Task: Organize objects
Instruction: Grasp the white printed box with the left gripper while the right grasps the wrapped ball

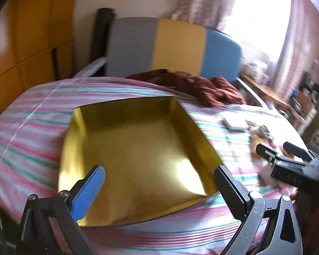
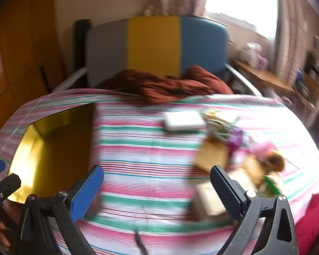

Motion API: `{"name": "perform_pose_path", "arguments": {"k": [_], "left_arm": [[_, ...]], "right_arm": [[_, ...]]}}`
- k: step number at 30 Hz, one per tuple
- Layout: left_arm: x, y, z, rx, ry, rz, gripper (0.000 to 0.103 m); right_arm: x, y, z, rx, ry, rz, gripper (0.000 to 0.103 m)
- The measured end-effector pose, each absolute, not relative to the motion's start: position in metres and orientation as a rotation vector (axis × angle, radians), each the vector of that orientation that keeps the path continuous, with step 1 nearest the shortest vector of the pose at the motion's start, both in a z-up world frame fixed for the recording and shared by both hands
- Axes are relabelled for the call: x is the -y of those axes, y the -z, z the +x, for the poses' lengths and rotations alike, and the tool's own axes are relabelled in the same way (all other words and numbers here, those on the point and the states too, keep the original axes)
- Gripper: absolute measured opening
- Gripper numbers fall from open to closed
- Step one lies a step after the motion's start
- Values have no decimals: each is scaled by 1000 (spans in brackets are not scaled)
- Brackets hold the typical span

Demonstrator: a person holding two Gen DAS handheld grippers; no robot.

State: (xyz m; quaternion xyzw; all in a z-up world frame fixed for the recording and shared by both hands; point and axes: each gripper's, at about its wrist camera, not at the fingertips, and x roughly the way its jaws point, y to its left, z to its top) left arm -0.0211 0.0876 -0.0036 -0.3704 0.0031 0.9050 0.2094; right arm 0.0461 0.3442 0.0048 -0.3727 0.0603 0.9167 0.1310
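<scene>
Although the shallow gold, shiny-lined cardboard box (image 1: pixel 138 148) is the largest of the task's things, it probably handles easily: it looks light and stiff, its inner faces slick, so a thin side wall near a corner seems the best place to pinch. It lies open and empty on the pink, green and white striped bedsheet (image 1: pixel 32 127), at the left of the bed, just beyond the left gripper (image 1: pixel 159 188), whose blue and black jaws stand wide apart with nothing between them.

To the right on the same sheet lies the pile of small mixed objects (image 2: pixel 240 159), near the right gripper (image 2: pixel 157 188), which likewise hangs spread wide and empty above bare stripes. The flat white rectangular case (image 2: pixel 184 120) at the pile's far edge appears rigid and smooth; gripping across its short sides should hold it. The tan card-like packets (image 2: pixel 212 157) look light and thin, likely to bend or slide, so a pinch at an edge suits them.

Motion blur smears the pile, so what the purple and pink bits are I cannot tell. The rumpled brown-red cloth (image 1: pixel 191 85) at the bed's far end hides whatever lies beneath it, and the pile's right side runs into glare from the window.
</scene>
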Motion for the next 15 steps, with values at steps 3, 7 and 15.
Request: {"name": "perform_pose_path", "arguments": {"k": [3,7,15], "left_arm": [[-121,1,-21,-75,-2407,-987,103],[-171,0,-18,-233,-2279,-977,103],[-268,10,-6,-457,-2052,-884,103]], "right_arm": [[-389,-11,63,-282,-2596,-1072,102],[-453,-16,90,-458,-2477,-1065,102],[-520,-18,126,-580,-2373,-1087,102]]}}
